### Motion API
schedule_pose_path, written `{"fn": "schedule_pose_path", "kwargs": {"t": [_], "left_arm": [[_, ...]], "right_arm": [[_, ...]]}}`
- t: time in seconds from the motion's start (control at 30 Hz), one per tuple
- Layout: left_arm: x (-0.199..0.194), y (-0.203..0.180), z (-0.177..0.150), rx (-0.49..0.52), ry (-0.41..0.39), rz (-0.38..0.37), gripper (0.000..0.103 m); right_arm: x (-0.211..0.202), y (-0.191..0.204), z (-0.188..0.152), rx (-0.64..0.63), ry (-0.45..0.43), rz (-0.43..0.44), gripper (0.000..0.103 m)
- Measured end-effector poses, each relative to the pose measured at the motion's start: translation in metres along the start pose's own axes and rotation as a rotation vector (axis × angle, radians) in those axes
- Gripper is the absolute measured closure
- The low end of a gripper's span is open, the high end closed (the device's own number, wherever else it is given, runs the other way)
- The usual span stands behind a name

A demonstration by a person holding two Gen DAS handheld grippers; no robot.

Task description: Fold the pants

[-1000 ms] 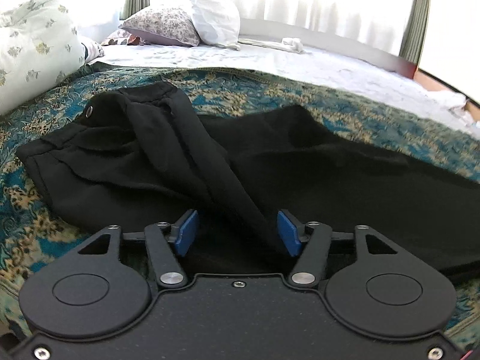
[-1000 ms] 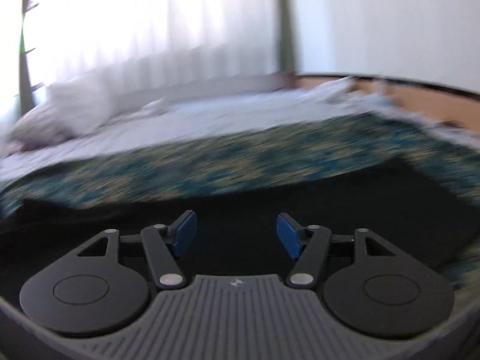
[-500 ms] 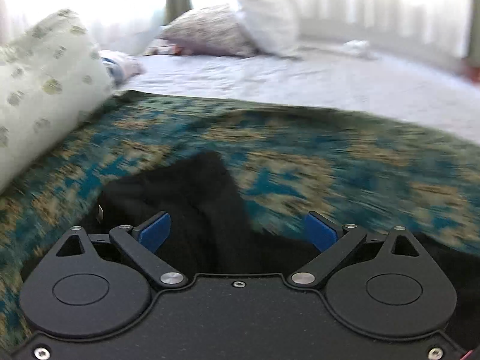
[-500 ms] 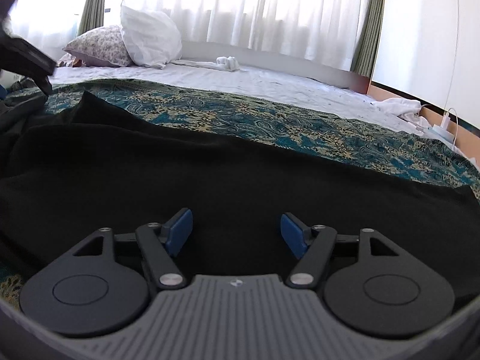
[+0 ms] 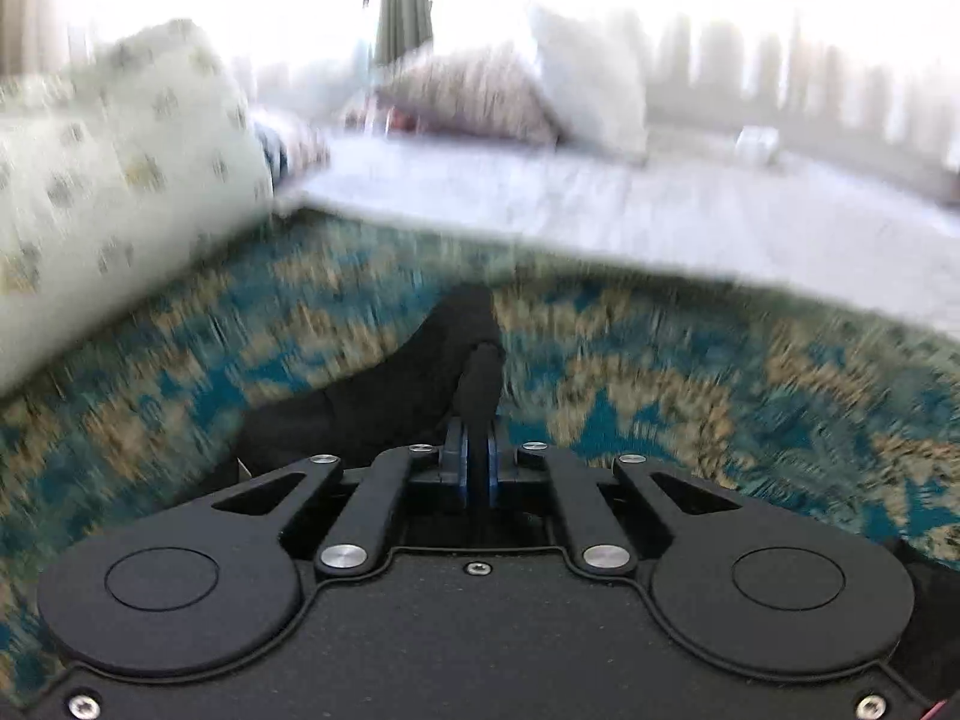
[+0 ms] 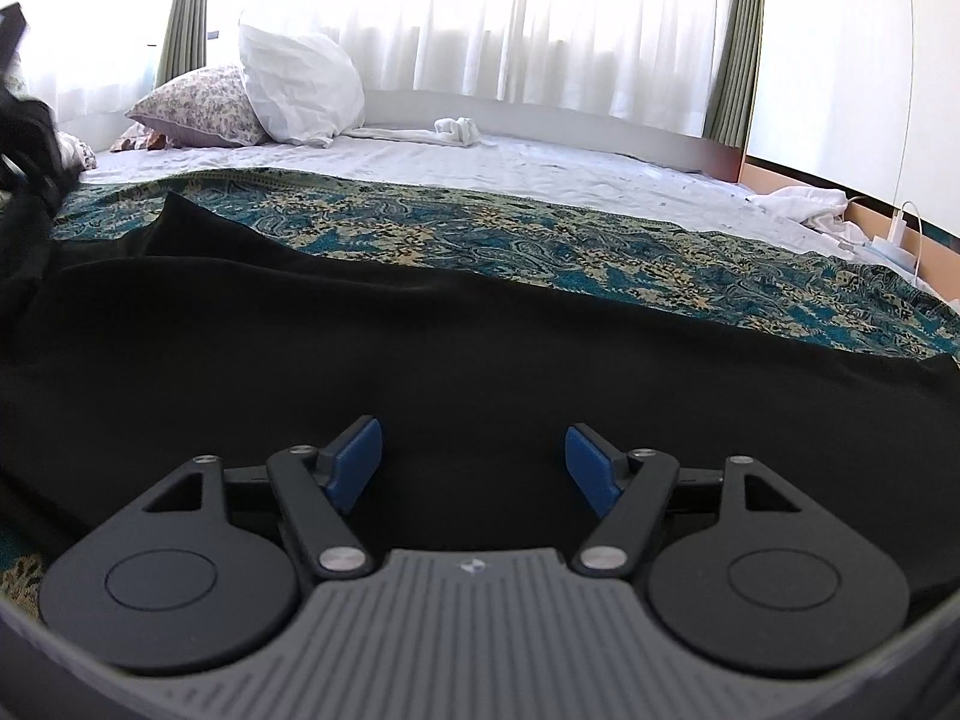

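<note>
The black pants lie spread over a teal and gold patterned bedspread. My right gripper hovers low over the broad black cloth, its blue pads wide apart with nothing pinched between them. In the blurred left wrist view, my left gripper is shut on a narrow fold of the pants, which runs forward from the pads over the bedspread. At the far left of the right wrist view, a dark bunched shape stands raised above the bed.
A large pale flowered pillow lies close on the left. A white pillow and a floral pillow lean at the back by the curtained window. A rolled white cloth lies on the white sheet; crumpled white fabric lies at the right.
My left gripper swung left across the pants, opened wide, then shut on a fold of black cloth. My right gripper dropped lower over the pants leg and steadied, still open.
</note>
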State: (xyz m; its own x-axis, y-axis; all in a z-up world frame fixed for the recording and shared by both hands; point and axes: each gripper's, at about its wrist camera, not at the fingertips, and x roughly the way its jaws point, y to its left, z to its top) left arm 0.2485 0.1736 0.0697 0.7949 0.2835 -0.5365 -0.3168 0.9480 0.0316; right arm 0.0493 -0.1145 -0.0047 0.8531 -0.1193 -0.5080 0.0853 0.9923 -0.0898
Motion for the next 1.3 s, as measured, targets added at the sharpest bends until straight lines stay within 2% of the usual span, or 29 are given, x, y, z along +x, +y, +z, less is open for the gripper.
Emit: {"fn": "schedule_pose_path", "kwargs": {"t": [0.1, 0.17, 0.27, 0.37, 0.4, 0.47, 0.53, 0.57, 0.6, 0.63, 0.67, 0.8, 0.87, 0.93, 1.03, 1.07, 1.1, 1.13, 1.17, 1.2, 1.23, 1.3], "left_arm": [[-0.041, 0.033, -0.005, -0.024, -0.115, -0.033, 0.097], [-0.06, 0.057, -0.008, -0.076, -0.134, -0.018, 0.097], [-0.071, 0.1, -0.024, -0.197, -0.102, 0.013, 0.098], [-0.069, 0.12, -0.035, -0.205, -0.052, 0.003, 0.098], [-0.067, 0.12, -0.035, -0.195, -0.034, -0.023, 0.093], [-0.067, 0.113, -0.031, -0.168, -0.027, -0.077, 0.082], [-0.06, 0.096, -0.019, -0.133, -0.02, -0.118, 0.042], [-0.055, 0.083, -0.013, -0.127, -0.017, -0.124, 0.034], [-0.047, 0.07, -0.006, -0.119, -0.007, -0.126, 0.022], [-0.036, 0.054, 0.001, -0.109, 0.017, -0.12, 0.018], [-0.028, 0.042, 0.005, -0.104, 0.041, -0.105, 0.018], [0.028, -0.007, 0.019, -0.107, 0.221, -0.011, 0.01], [0.053, -0.023, 0.018, -0.108, 0.263, 0.056, 0.008], [0.074, -0.038, 0.013, -0.102, 0.31, 0.123, 0.003], [0.097, -0.055, 0.003, -0.041, 0.329, 0.218, 0.0], [0.099, -0.057, 0.0, -0.036, 0.302, 0.238, 0.0], [0.097, -0.057, -0.001, -0.05, 0.282, 0.237, 0.008], [0.095, -0.056, -0.002, -0.07, 0.272, 0.221, 0.034], [0.093, -0.053, -0.001, -0.086, 0.264, 0.197, 0.048], [0.087, -0.052, 0.0, -0.09, 0.249, 0.187, 0.089], [0.084, -0.05, 0.003, -0.09, 0.256, 0.152, 0.097], [0.071, -0.04, 0.007, -0.105, 0.246, 0.104, 0.098]], "right_arm": [[0.0, 0.0, 0.0, 0.0, 0.0, 0.0, 0.023], [0.0, 0.0, 0.0, -0.001, 0.0, -0.001, 0.023], [0.0, 0.001, 0.0, -0.006, 0.002, -0.003, 0.023], [-0.001, 0.001, 0.0, -0.013, 0.004, -0.004, 0.023], [0.0, 0.002, 0.0, -0.016, 0.004, -0.006, 0.023], [0.0, 0.003, 0.0, -0.021, 0.004, -0.009, 0.023], [0.0, 0.004, 0.0, -0.026, 0.003, -0.014, 0.023], [0.0, 0.005, 0.0, -0.029, 0.002, -0.016, 0.023], [0.0, 0.005, 0.0, -0.032, 0.001, -0.019, 0.023], [0.0, 0.006, 0.0, -0.034, 0.0, -0.021, 0.023], [0.0, 0.006, 0.0, -0.036, -0.001, -0.022, 0.023], [-0.001, 0.005, 0.0, -0.031, -0.003, -0.019, 0.022], [0.0, 0.004, -0.001, -0.028, -0.005, -0.018, 0.022], [0.0, 0.004, -0.001, -0.026, -0.008, -0.017, 0.022], [0.0, 0.002, -0.002, -0.021, -0.013, -0.013, 0.022], [0.0, 0.002, -0.002, -0.019, -0.014, -0.012, 0.022], [0.0, 0.002, -0.002, -0.017, -0.014, -0.011, 0.022], [0.0, 0.001, -0.002, -0.014, -0.015, -0.01, 0.022], [0.0, 0.001, -0.003, -0.011, -0.016, -0.007, 0.022], [0.0, 0.0, -0.003, -0.008, -0.016, -0.006, 0.022], [0.0, 0.0, -0.003, -0.006, -0.017, -0.004, 0.022], [0.0, 0.0, -0.003, -0.004, -0.018, -0.003, 0.022]]}}
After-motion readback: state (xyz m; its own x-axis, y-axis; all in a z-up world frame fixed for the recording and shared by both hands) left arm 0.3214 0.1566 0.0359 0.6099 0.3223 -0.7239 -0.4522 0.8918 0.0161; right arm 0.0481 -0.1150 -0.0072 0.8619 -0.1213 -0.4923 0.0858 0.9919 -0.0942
